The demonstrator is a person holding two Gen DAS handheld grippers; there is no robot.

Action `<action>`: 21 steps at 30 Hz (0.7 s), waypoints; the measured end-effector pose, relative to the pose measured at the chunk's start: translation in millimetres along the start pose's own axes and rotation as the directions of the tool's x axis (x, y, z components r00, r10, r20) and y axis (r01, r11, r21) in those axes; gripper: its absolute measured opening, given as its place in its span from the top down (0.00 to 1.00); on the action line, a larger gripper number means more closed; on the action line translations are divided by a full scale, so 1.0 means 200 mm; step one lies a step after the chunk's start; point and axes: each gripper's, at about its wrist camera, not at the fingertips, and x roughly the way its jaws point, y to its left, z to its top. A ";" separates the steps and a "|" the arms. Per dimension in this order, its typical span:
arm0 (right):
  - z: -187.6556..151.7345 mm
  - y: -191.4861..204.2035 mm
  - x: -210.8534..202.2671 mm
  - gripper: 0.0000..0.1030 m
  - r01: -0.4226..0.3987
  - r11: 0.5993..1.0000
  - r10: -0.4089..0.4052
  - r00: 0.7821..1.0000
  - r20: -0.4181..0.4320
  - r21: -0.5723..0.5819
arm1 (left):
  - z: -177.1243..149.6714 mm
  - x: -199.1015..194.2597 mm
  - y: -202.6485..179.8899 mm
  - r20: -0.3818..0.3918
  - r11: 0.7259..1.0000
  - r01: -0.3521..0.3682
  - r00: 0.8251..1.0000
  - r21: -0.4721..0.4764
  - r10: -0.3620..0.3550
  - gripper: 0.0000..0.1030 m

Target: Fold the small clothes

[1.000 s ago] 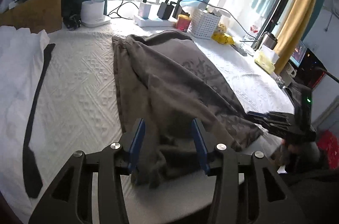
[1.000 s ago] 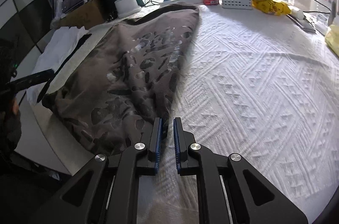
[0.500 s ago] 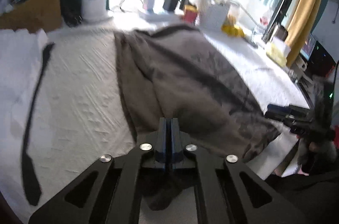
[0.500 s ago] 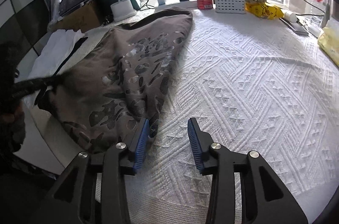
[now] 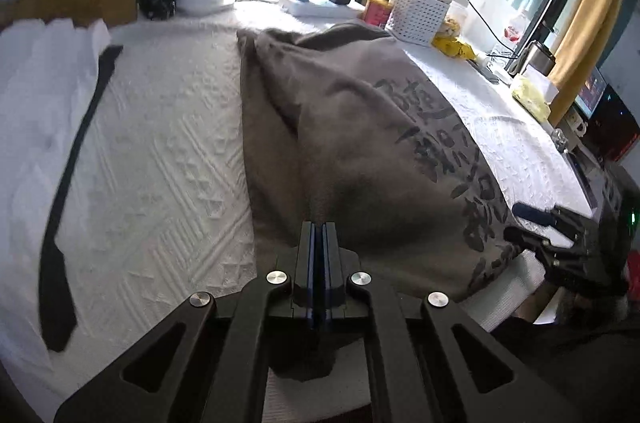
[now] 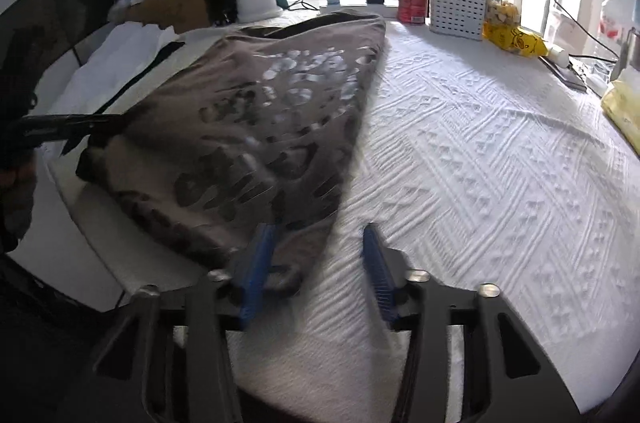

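Since a second ago the left gripper [image 5: 319, 243] has clamped flat together on the near hem of the brown printed garment [image 5: 360, 127] — before, those jaws stood apart. Right gripper [image 6: 318, 255] went from nearly closed to wide and is closing again now, jaws still apart, garment's lower corner between them, not pinched. Garment lies spread on the white quilted counter [image 6: 500, 151], centre-left in the right wrist view.
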 end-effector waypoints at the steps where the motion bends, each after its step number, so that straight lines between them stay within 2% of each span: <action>1: 0.00 0.02 0.00 0.80 0.018 1.000 -0.018 1.000 -0.001 -0.008 | 0.00 0.01 0.00 -0.004 1.000 -0.003 1.000 0.006 0.003 0.98; 7: 0.00 0.01 -0.01 0.80 0.021 1.000 -0.021 1.000 -0.013 0.019 | -0.06 0.03 -0.03 -0.022 0.998 -0.032 0.999 0.049 0.033 0.97; 10: 0.01 0.01 -0.01 0.80 0.025 0.999 -0.025 0.999 -0.023 0.023 | -0.08 0.03 -0.02 -0.021 0.999 -0.028 0.999 0.026 0.028 0.95; 13: 0.01 0.01 -0.01 0.80 0.019 0.999 -0.018 0.999 -0.029 0.033 | -0.10 0.02 -0.01 -0.010 1.000 -0.023 1.000 0.000 0.023 0.92; 16: 0.01 0.00 -0.01 0.80 0.017 0.999 -0.015 0.999 -0.031 0.042 | -0.11 0.02 -0.03 -0.007 0.999 -0.033 0.999 0.018 0.033 0.85; 17: 0.01 0.00 -0.01 0.80 0.014 0.999 -0.012 0.999 -0.033 0.043 | -0.11 0.01 -0.04 -0.009 0.999 -0.042 0.999 0.027 0.043 0.82; 19: 0.02 0.00 -0.02 0.80 0.003 0.999 -0.001 0.999 -0.043 0.046 | -0.10 0.00 -0.07 -0.013 0.997 -0.067 0.998 0.050 0.067 0.64; 20: 0.02 -0.01 -0.02 0.80 -0.003 0.999 0.005 0.999 -0.048 0.046 | -0.09 -0.01 -0.08 -0.011 0.994 -0.085 0.996 0.065 0.085 0.39; 21: 0.02 -0.01 -0.02 0.79 -0.008 0.999 0.011 0.998 -0.054 0.044 | -0.09 -0.01 -0.10 -0.004 0.991 -0.105 0.994 0.081 0.105 0.25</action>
